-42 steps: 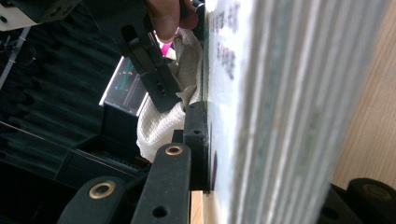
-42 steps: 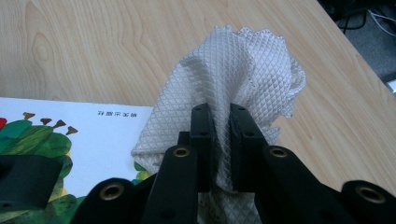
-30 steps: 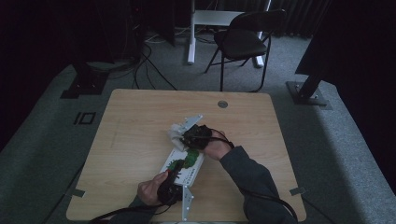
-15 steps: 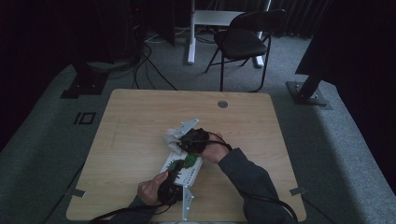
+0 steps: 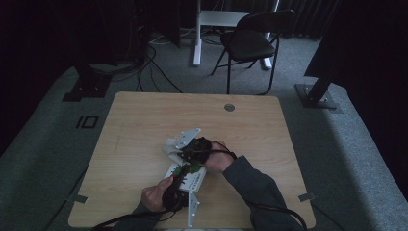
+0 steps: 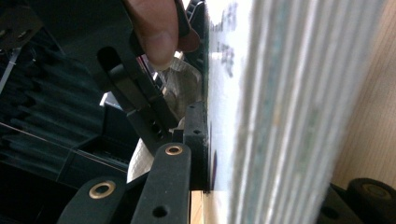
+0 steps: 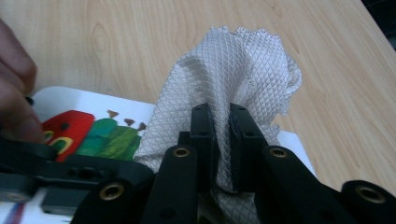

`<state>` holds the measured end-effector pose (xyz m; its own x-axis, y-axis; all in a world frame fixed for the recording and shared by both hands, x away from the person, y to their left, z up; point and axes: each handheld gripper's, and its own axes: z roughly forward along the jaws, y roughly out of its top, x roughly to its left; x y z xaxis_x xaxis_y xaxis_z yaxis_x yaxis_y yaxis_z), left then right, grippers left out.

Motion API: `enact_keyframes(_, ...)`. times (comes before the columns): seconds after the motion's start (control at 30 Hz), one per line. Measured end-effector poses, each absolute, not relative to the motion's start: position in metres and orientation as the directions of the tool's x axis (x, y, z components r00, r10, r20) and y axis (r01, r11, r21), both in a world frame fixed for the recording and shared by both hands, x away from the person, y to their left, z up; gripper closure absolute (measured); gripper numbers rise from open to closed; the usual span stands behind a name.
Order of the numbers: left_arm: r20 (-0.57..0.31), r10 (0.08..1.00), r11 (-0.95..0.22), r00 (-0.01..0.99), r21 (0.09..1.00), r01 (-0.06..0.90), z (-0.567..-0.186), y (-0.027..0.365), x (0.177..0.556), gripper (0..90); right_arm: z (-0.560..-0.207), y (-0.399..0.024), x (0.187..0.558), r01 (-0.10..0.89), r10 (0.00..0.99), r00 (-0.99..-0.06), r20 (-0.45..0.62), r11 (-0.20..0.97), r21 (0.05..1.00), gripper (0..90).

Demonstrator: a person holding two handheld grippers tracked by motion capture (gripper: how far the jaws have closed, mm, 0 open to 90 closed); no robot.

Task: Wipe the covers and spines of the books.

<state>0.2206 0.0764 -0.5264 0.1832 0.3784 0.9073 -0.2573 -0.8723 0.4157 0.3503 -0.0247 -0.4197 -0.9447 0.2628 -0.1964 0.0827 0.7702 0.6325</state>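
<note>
A light wooden surface [image 5: 144, 125] with rounded corners and a small round grey grommet [image 5: 229, 107] near its far edge stands on grey carpet. A white picture book with a red-and-green caterpillar cover [image 5: 188, 174] lies flat near its front middle, a white diamond-weave cloth [image 5: 171, 146] at the book's far end.

cloth [image 7: 233, 74]: pale grey-white, fine diamond mesh weave
book [image 7: 100, 130]: white cover, red and green caterpillar picture, yellow eye ring, dark print
book edge [image 6: 289, 112]: white pages, greenish streaks
tools [image 7: 219, 123]: black jaws, brass rivets
bench [image 5: 144, 125]: light wood grain
sleeve [image 5: 255, 185]: dark grey
floor [image 5: 346, 144]: grey carpet
chair [image 5: 250, 41]: black
</note>
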Motion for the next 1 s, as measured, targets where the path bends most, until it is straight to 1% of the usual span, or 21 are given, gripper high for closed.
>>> enact_keyframes(1.0, 0.910, 0.369, -0.877, 0.190, 0.409, -0.253, -0.527, 0.076, 0.221, 78.8, -0.416, -0.011, 0.327, 0.014, 0.147, -0.976, -0.158, 0.773, 0.634, 82.4)
